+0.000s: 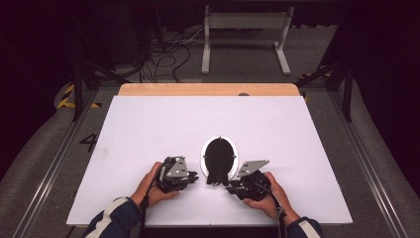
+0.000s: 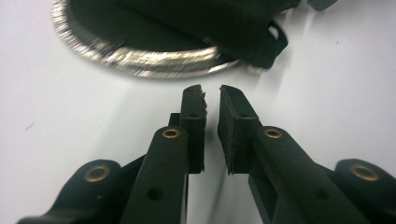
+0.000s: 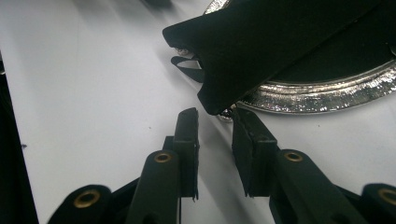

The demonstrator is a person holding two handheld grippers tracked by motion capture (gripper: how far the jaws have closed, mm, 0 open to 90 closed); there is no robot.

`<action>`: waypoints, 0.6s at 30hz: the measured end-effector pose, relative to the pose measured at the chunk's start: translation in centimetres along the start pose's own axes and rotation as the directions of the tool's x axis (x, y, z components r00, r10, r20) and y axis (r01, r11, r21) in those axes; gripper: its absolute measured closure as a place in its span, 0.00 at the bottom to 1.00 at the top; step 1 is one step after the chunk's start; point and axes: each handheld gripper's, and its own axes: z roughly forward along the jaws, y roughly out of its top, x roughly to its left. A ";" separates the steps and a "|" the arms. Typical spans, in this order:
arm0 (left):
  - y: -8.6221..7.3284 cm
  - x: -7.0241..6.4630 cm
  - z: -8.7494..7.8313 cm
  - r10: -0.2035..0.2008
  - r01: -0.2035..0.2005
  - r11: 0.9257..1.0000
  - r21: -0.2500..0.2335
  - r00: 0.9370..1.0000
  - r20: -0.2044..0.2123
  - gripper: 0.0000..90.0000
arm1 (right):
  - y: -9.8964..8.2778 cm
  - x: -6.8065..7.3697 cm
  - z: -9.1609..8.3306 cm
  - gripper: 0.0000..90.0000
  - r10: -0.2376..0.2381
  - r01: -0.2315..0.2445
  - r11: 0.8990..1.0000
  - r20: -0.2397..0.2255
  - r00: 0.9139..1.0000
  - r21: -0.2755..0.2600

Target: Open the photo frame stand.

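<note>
Grippers sit low at the near edge of the white table (image 1: 148, 129), one in each of our hands, with a black cloth pouch (image 1: 218, 161) lying between them on an oval silver tray (image 1: 203, 153). From the high view the pouch covers most of the tray, so that the metal shows as a thin bright rim around it, and its narrow near end hangs past the rim toward us. Our left gripper (image 1: 194, 176) points at that end from the left, and in the left gripper view its jaws stand a narrow gap apart with nothing between them, the left gripper (image 2: 211, 93) tips just short of the tray rim (image 2: 154, 60) and the pouch (image 2: 210, 28) beyond. Our right gripper (image 1: 231, 187) comes in from the right; in the right gripper view the right gripper (image 3: 215, 116) jaws are parted somewhat wider, and a pointed corner of the pouch (image 3: 261, 46) hangs just above and ahead of the gap without the pads pressing on it. A small black loop (image 3: 187, 67) shows at the pouch's edge there, beside the tray rim (image 3: 317, 100). Beyond the table's far side we see a wooden strip (image 1: 208, 89), a grey floor with cables (image 1: 163, 59) and a pale metal frame (image 1: 245, 37).
</note>
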 end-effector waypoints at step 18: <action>-7.3 0.3 -7.7 -0.162 0.159 0.986 -0.050 0.985 -0.058 0.68 | -0.4 -1.4 0.3 0.69 0.189 -0.199 0.978 -0.125 0.974 -0.065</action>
